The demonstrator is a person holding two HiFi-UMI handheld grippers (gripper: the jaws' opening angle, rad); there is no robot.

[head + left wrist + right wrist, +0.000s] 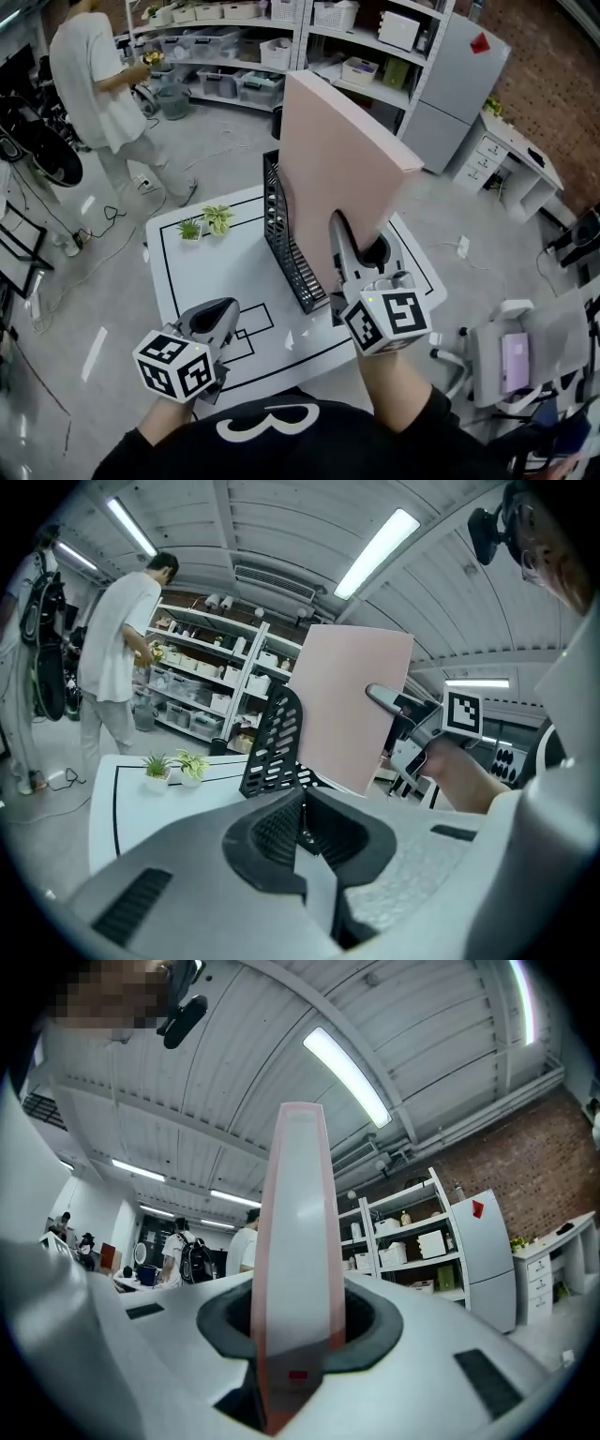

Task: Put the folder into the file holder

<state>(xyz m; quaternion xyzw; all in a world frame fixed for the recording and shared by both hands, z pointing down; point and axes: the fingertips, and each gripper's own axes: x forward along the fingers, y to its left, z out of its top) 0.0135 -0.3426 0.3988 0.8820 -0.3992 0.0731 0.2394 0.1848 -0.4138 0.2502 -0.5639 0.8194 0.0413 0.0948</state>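
Note:
A large pink folder (342, 159) stands upright on its edge, held at its lower corner by my right gripper (361, 248), which is shut on it. In the right gripper view the folder's spine (295, 1241) rises straight up from between the jaws. The folder hangs just right of the black mesh file holder (286, 244), which stands on the white table (216, 281). My left gripper (211, 323) rests low at the table's near left, shut with nothing in it. From the left gripper view the file holder (277, 738) and the folder (352, 705) lie ahead.
Two small potted plants (206, 223) sit at the table's far left corner. A person in white (94, 84) stands by the shelves at the back left. A grey chair (525, 356) is on the right of the table.

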